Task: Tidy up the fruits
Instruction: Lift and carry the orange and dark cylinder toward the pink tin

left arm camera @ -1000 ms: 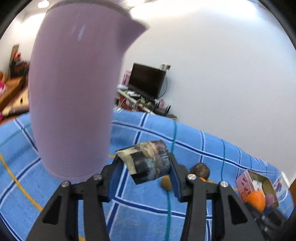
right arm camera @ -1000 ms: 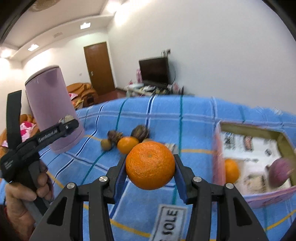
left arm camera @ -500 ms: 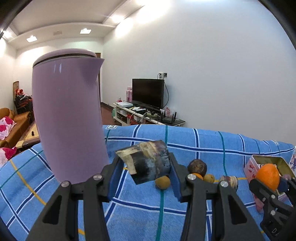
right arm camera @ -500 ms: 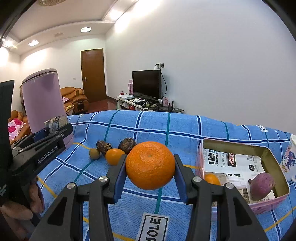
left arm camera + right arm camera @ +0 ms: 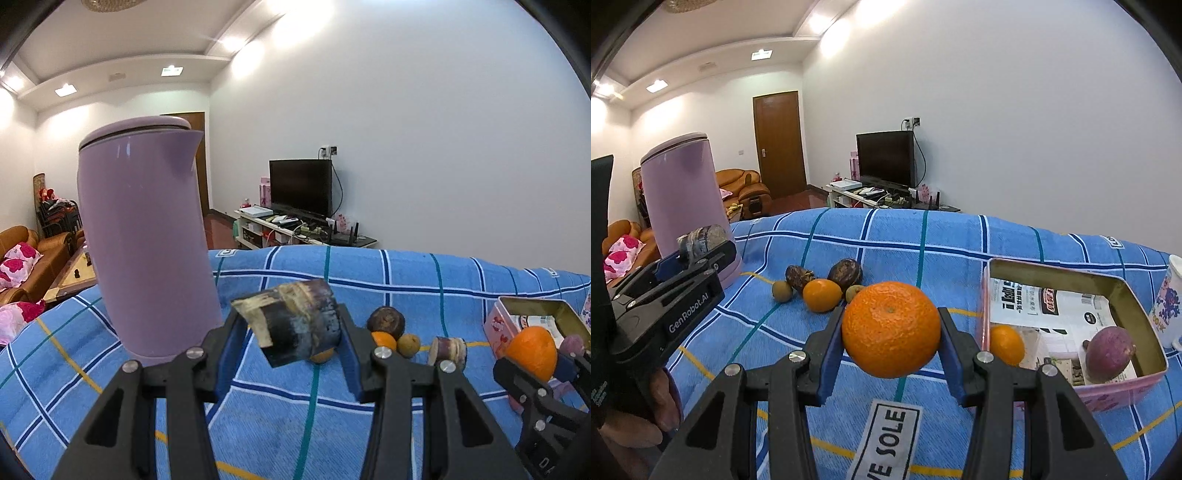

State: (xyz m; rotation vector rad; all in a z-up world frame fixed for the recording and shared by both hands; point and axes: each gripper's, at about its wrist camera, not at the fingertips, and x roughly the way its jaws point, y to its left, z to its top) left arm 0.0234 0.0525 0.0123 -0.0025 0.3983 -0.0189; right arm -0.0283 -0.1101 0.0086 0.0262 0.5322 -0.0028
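My left gripper [image 5: 291,332] is shut on a stubby dark sugarcane piece [image 5: 301,326] with a pale cut end, held above the blue checked cloth just right of the purple kettle. My right gripper [image 5: 891,334] is shut on a big orange [image 5: 891,328], held left of the pink tin box [image 5: 1123,291]. Inside the box lie a small orange [image 5: 1006,345] and a purple fruit [image 5: 1108,354] on printed paper. Loose on the cloth are a small orange [image 5: 822,295], two dark fruits [image 5: 845,273], small brown fruits [image 5: 782,290] and a second cane piece [image 5: 448,349].
A tall purple kettle [image 5: 147,240] stands on the cloth at the left, close to the left gripper. A printed mug [image 5: 1169,302] stands beyond the box at the right edge. A hand grips the left tool at the lower left of the right wrist view.
The left gripper has drawn back from the kettle and rolled level, cane piece still held; the kettle looks smaller and more fruit shows. The right gripper and its orange have hardly moved.
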